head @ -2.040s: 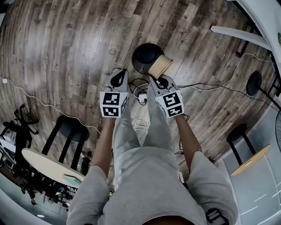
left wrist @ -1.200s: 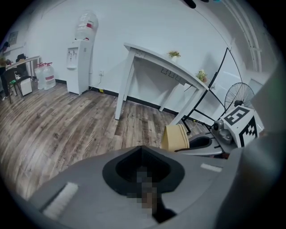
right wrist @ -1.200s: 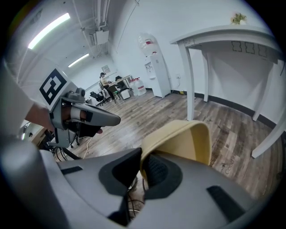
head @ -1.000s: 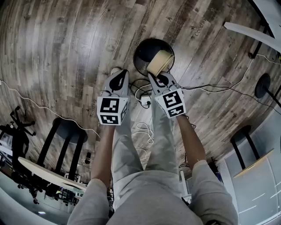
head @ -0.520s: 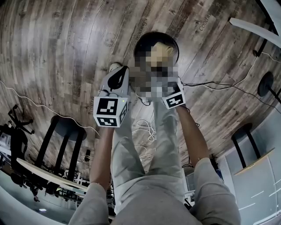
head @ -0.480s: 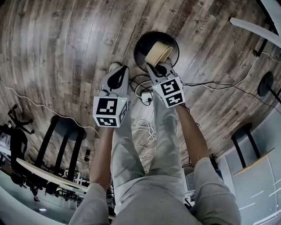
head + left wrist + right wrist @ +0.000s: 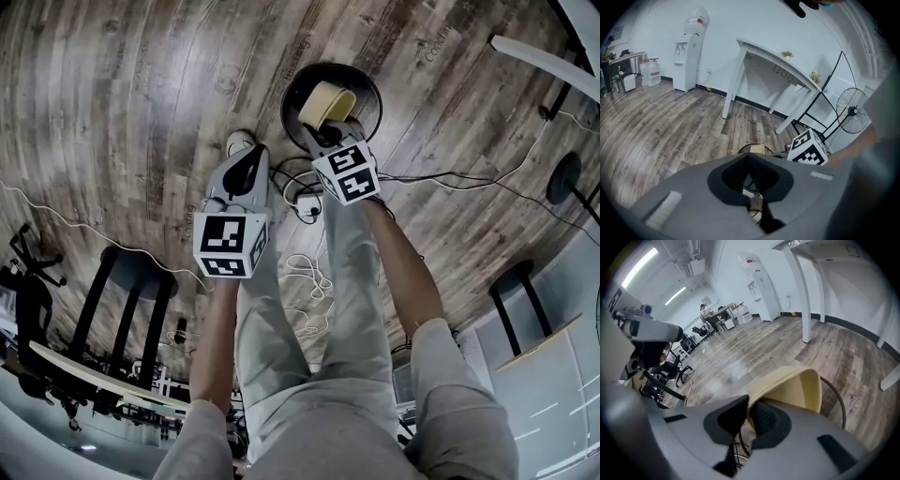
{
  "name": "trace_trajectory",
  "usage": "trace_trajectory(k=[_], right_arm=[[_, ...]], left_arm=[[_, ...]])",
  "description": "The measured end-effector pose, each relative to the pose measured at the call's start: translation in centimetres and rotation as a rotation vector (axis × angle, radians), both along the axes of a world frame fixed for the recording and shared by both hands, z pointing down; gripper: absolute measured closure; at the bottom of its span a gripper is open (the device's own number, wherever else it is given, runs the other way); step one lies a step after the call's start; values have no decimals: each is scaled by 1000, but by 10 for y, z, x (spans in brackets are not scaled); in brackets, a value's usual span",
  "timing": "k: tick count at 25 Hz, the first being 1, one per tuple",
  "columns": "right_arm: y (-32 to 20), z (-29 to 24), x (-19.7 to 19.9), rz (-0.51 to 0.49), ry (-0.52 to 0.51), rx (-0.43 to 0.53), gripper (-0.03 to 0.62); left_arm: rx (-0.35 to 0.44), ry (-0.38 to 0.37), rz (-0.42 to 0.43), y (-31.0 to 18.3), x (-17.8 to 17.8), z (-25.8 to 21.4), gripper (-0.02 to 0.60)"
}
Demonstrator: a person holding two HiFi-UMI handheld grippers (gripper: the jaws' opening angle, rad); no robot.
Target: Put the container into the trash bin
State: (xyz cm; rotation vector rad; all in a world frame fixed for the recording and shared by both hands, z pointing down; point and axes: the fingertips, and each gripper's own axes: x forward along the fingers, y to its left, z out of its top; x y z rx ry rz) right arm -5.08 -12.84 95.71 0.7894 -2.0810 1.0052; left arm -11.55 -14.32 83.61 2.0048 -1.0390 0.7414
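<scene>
Wood-plank floor (image 7: 122,103), grey-brown. White cable (image 7: 94,223) trails across it at left, black cable (image 7: 441,175) at right. White power strip (image 7: 307,204) lies among looped cords. Black stool (image 7: 141,272) at lower left. Along the far wall: water dispenser (image 7: 689,56), white slant-legged table (image 7: 773,56), standing fan (image 7: 852,111).

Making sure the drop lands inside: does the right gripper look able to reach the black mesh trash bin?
Likely yes: the right gripper, shut on the pale yellow container, hangs over the open trash bin, nothing between.
</scene>
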Motion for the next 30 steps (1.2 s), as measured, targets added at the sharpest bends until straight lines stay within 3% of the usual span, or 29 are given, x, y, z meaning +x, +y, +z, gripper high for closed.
trace_trajectory(k=[12, 21, 23, 30], right_arm=[[-6, 75, 11, 30, 64, -147, 568], [7, 98, 15, 39, 120, -253, 563], [9, 101, 16, 41, 129, -269, 468], [14, 106, 15, 48, 151, -283, 385]], left_arm=[[-8, -7, -11, 1, -6, 13, 571], [-12, -12, -21, 2, -12, 12, 571], [-9, -11, -21, 0, -12, 11, 571], [-3, -8, -22, -2, -14, 10, 571]])
